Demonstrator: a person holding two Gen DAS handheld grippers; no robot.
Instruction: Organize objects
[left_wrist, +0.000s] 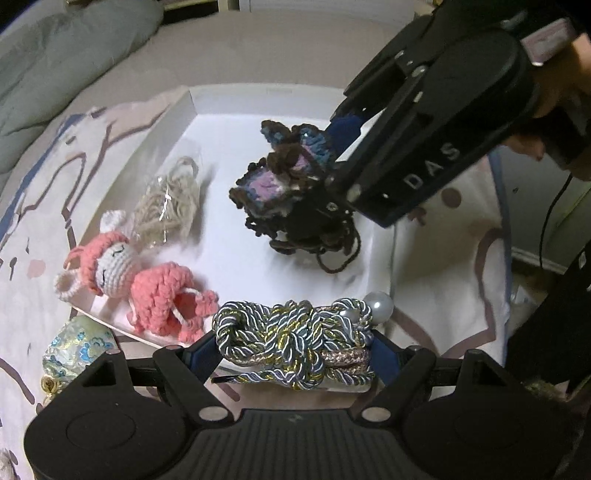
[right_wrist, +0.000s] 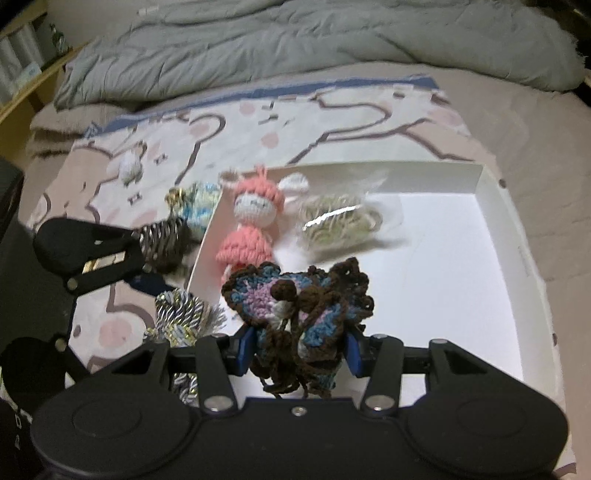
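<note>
both grippers hold craft pieces over a white box (right_wrist: 495, 192) set on a patterned cloth (right_wrist: 332, 110) on a bed.

a grey quilt (right_wrist: 295, 40) lies bunched behind. in the box lie a pink crochet doll (left_wrist: 147, 280) and just beside it a clear bag of beige cord (left_wrist: 170, 199). the right gripper (right_wrist: 299, 345) is clamped on a brown, blue and purple crochet butterfly (right_wrist: 295, 302) above the box floor. the left gripper (left_wrist: 295, 354) grips a knotted silver-blue cord ornament (left_wrist: 291, 328) with a pearl bead, at the box's near edge. a brocade pouch (left_wrist: 74, 347) lies outside the box.
</note>
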